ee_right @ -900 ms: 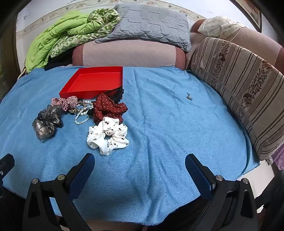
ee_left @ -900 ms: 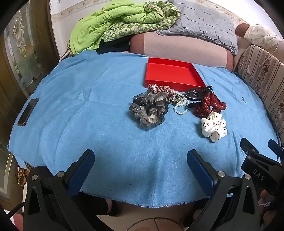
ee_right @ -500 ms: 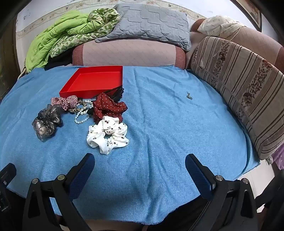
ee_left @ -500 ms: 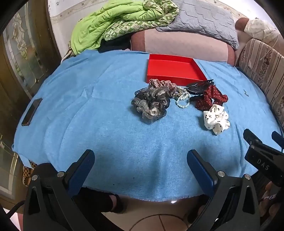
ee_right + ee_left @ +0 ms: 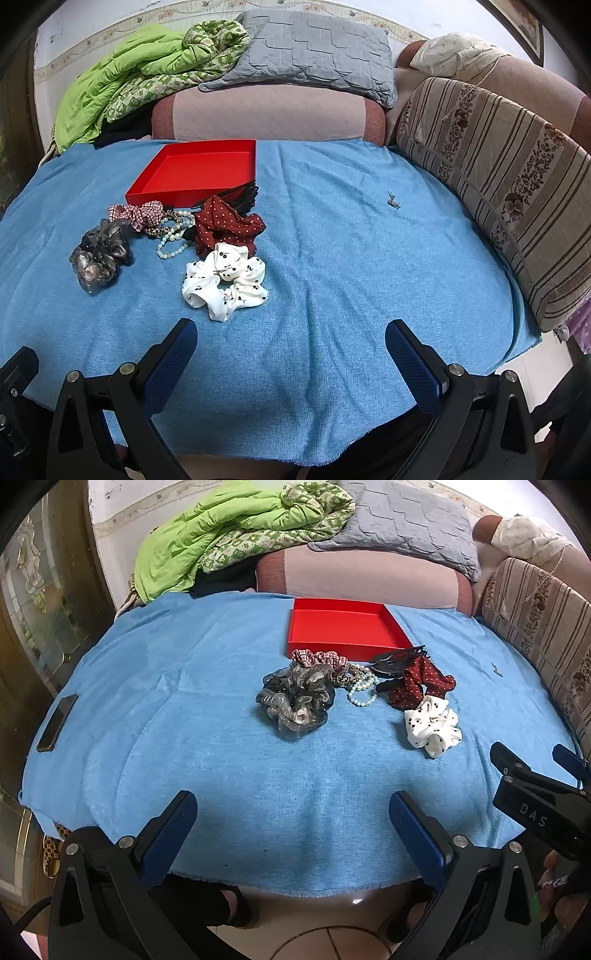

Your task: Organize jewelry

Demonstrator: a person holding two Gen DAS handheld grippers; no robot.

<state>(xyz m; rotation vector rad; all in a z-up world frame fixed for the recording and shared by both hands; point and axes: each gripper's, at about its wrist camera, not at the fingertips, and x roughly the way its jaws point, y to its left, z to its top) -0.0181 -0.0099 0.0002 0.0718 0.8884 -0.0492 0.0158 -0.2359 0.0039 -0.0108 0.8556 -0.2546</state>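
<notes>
Frankly, the pearl bracelet [image 5: 362,690] lay tangled among scrunchies just near of the empty red tray [image 5: 343,633], so lifting one could have dragged others. Your left tongs [image 5: 291,830] and right tongs [image 5: 291,350] hovered released, empty, over the counter's [image 5: 332,295] near edge.

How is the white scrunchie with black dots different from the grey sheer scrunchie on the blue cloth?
The white scrunchie is opaque with black dots; the grey scrunchie is see-through and shiny. The white scrunchie lies nearer the right gripper; the grey scrunchie lies further left. Both rest on the blue cloth, outside the red tray.
</notes>
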